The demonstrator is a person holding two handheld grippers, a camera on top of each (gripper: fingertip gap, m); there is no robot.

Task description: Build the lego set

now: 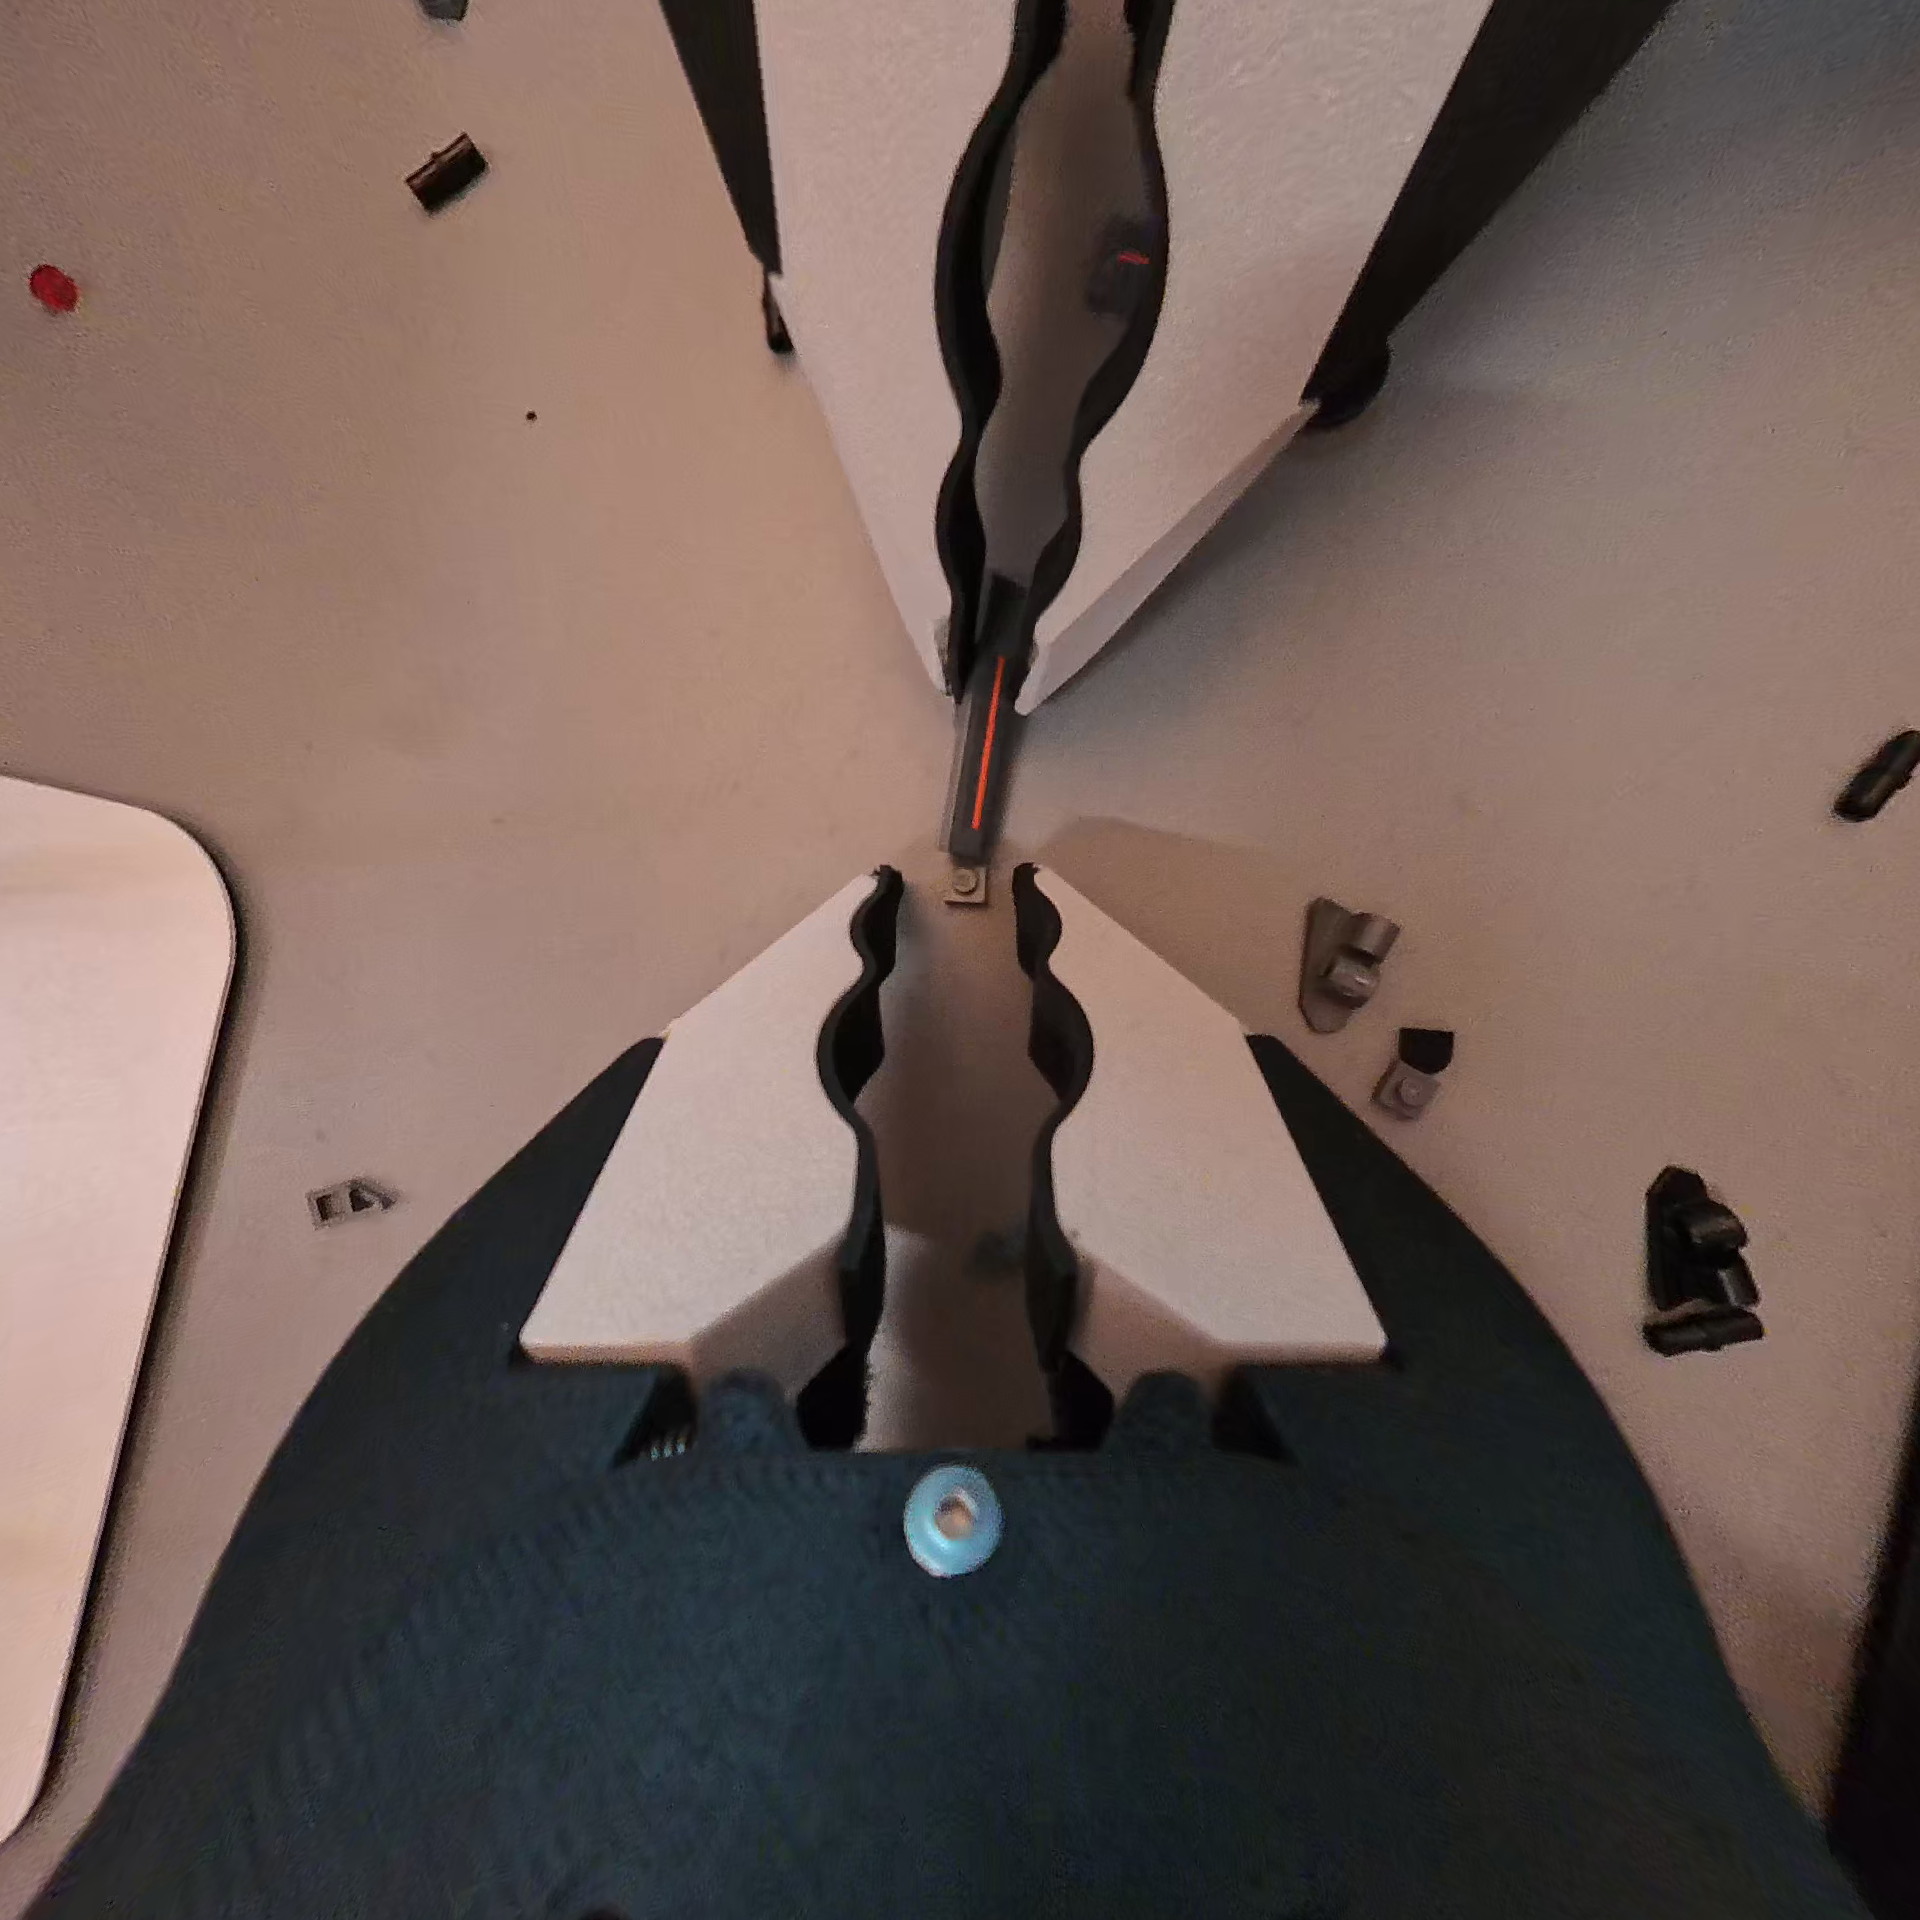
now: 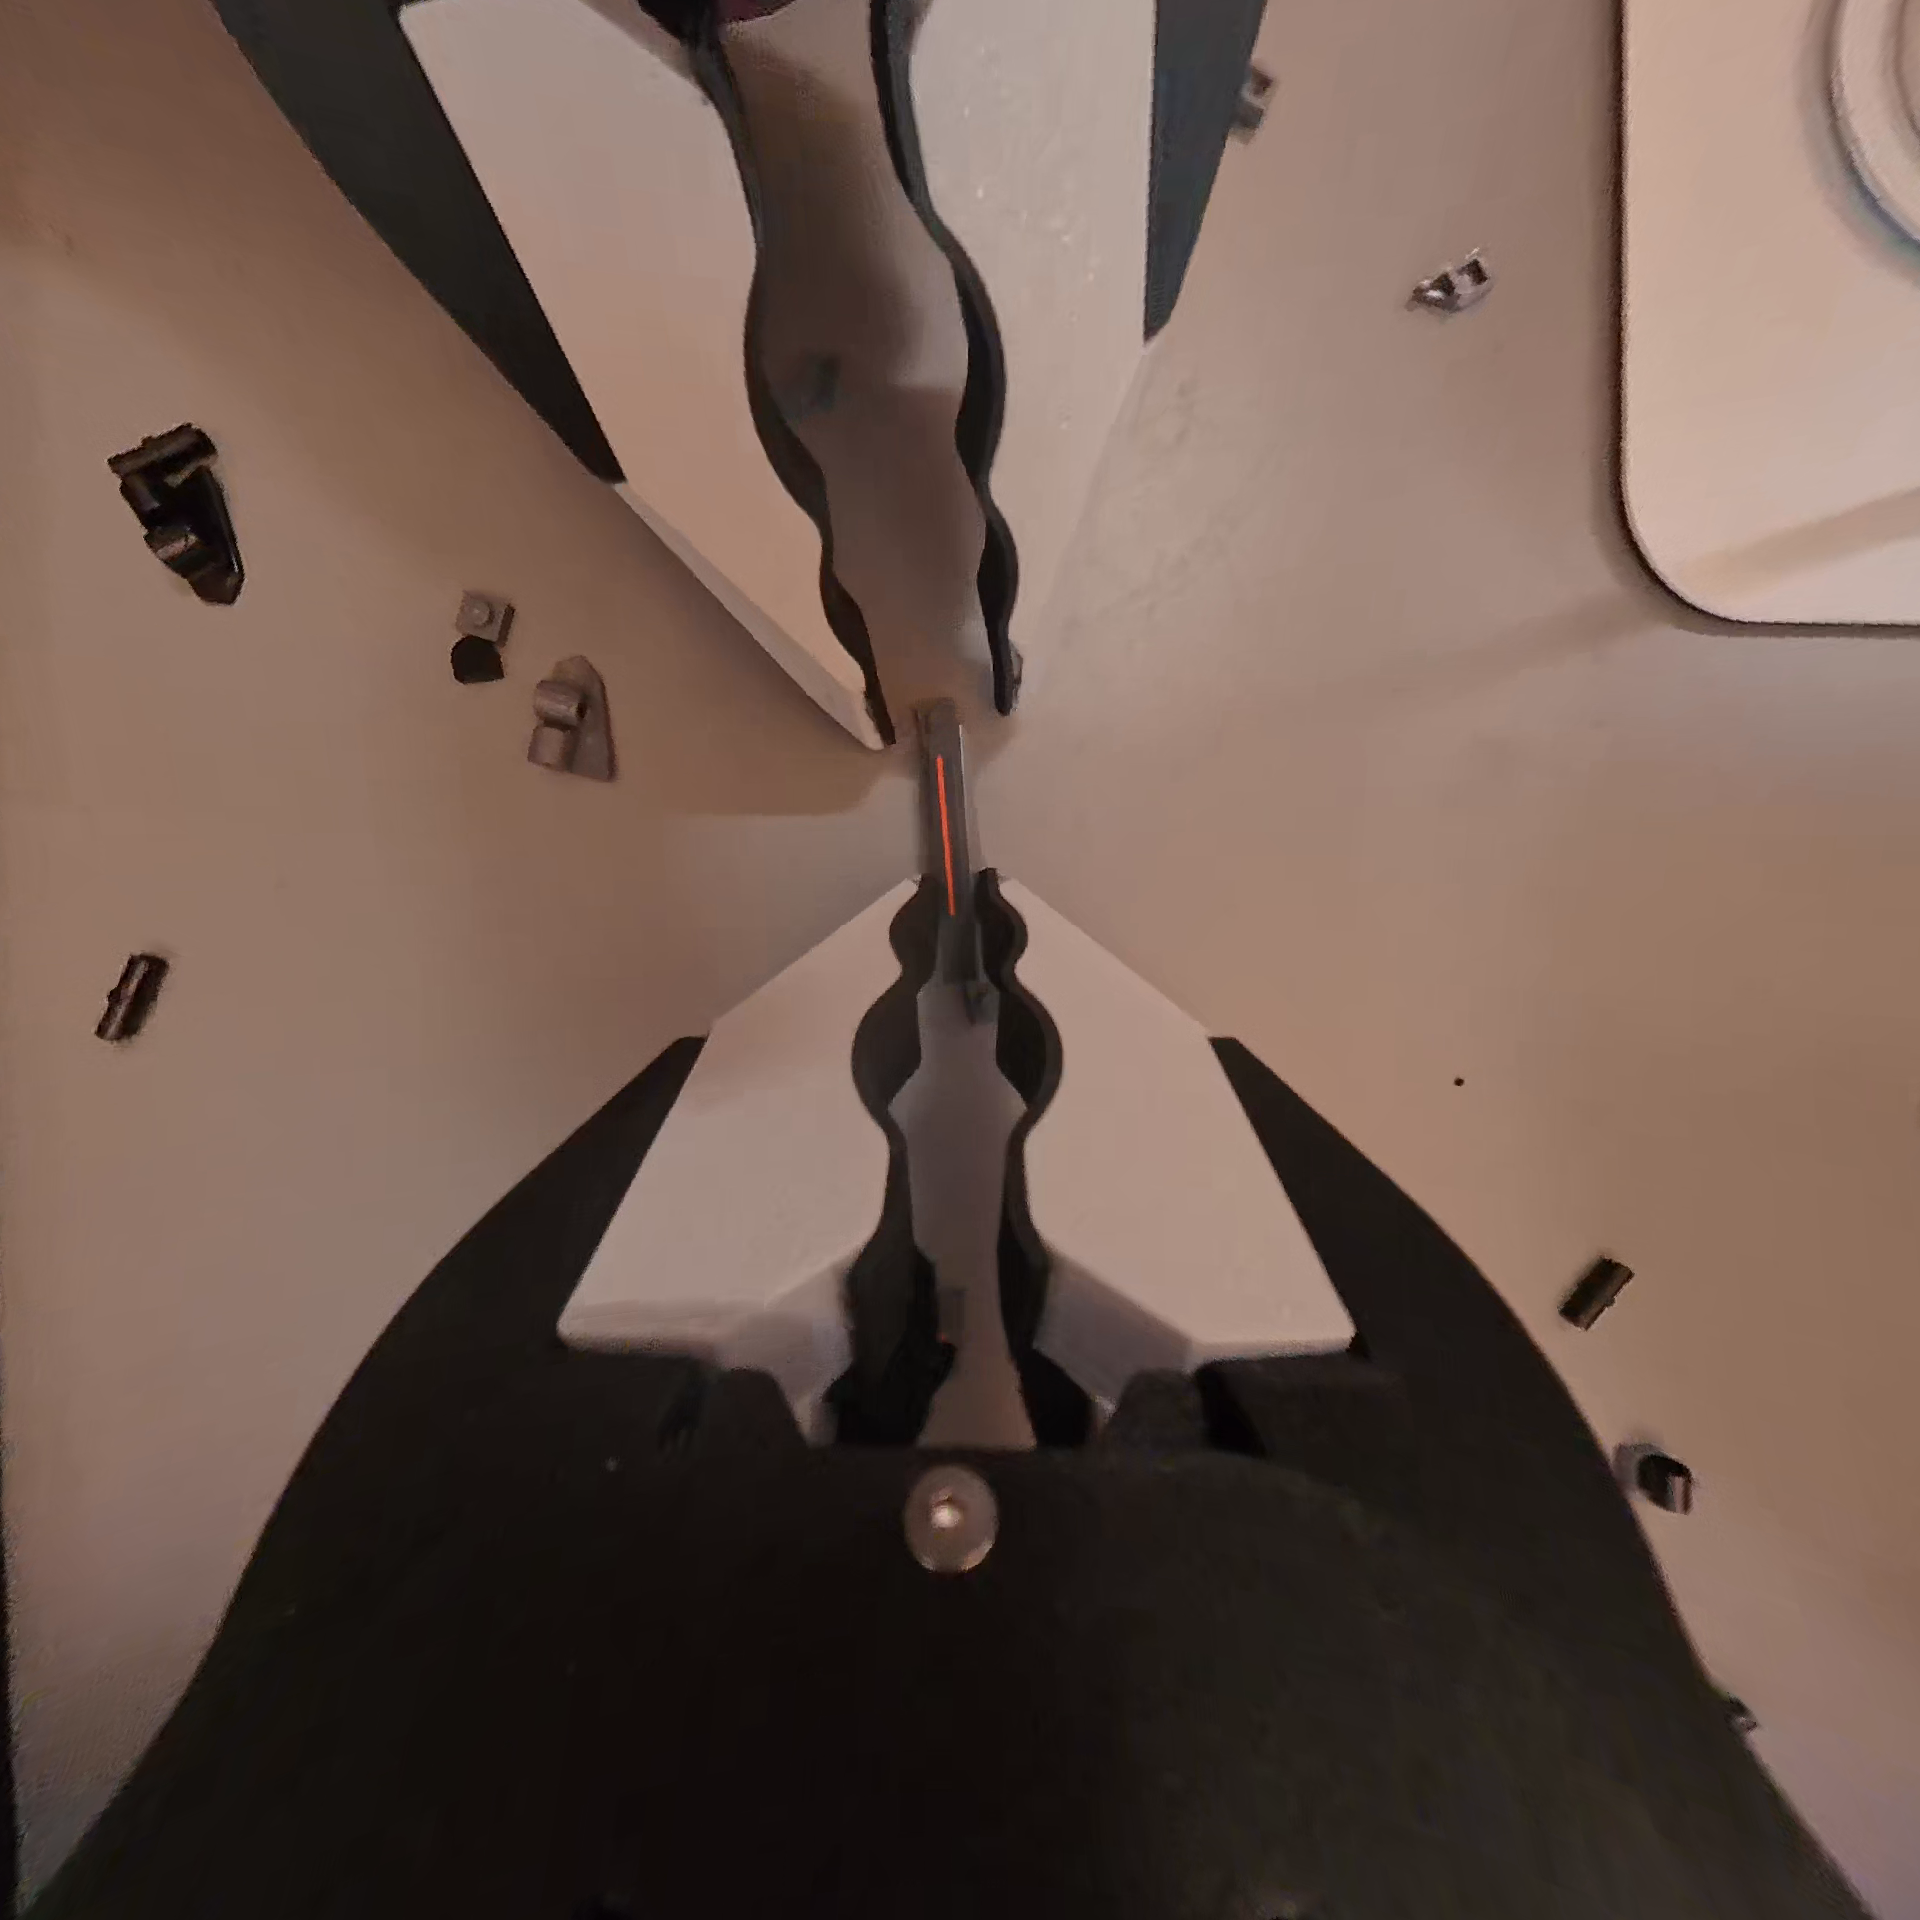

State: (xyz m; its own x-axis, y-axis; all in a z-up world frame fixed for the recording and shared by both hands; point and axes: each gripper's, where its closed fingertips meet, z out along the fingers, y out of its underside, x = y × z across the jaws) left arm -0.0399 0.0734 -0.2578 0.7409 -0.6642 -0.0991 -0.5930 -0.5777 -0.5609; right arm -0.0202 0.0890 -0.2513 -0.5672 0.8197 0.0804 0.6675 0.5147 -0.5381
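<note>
Grey and thin, the one long lego strip (image 2: 948,831) with an orange line sits pinched between the tips of your right gripper (image 2: 951,894), which is closed narrow on its near end; its far end reaches toward your left gripper (image 2: 940,717), whose tips face it from the opposite side.

From the left wrist view, your left gripper (image 1: 956,883) stands with its jaws apart and grips nothing; one small grey single-stud plate (image 1: 966,885) lies on the white table (image 1: 520,675) between its tips, just at the end of the strip (image 1: 982,753), though you cannot tell whether the two touch; beyond it your right gripper (image 1: 987,665) clamps the strip.

Around your left gripper you have loose pieces: to the right, one grey wedge piece (image 1: 1340,961), then one small grey plate (image 1: 1408,1091) touching one small black piece (image 1: 1425,1047), one black clip assembly (image 1: 1699,1262) nearer you, and one black bar (image 1: 1875,774) at the edge; to the left, one grey angled piece (image 1: 351,1200); farther off, one black brick (image 1: 447,171) and one red round stud (image 1: 52,288).

One white tray (image 1: 104,1039) with rounded corners lies at the left edge; nothing stands between the two grippers except the strip and the single-stud plate.
</note>
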